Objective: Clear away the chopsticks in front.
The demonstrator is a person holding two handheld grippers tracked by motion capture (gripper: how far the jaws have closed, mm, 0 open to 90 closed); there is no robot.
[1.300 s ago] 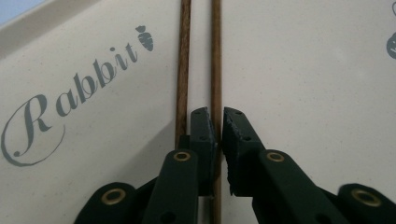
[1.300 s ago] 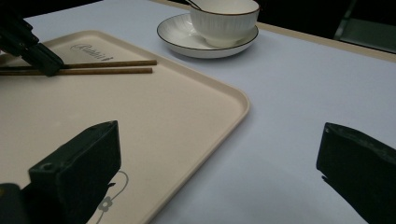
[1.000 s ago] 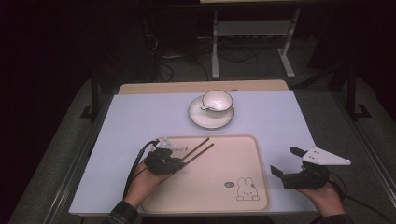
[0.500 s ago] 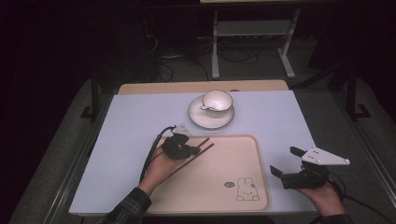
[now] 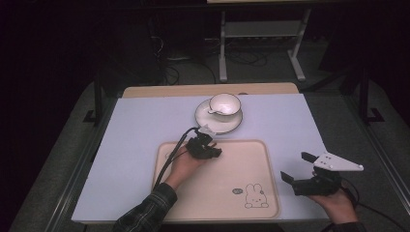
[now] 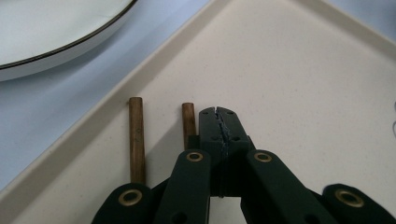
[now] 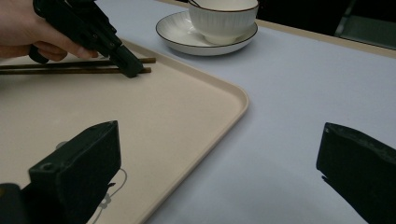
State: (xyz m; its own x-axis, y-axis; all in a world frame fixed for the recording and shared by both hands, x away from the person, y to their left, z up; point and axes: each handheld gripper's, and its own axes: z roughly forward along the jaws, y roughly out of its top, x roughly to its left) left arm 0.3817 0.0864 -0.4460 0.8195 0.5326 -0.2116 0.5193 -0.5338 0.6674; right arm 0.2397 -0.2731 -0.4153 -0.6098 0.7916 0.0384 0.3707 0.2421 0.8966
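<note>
The tabletop [image 5: 145, 125] is pale blue-grey with a wood strip along its far edge. A cream tray [image 5: 251, 150] with a little bunny picture lies on the near part. Just behind the tray sits a white saucer [image 5: 203, 116].

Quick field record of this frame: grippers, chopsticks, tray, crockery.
left gripper: shut, jaws empty, tips on the tray beside the chopsticks
right gripper: open, empty, over the tray's right edge
chopsticks: two, side by side, flat in the tray's far left corner
tray: beige, rabbit print
cup: on the saucer, beyond the tray
</note>
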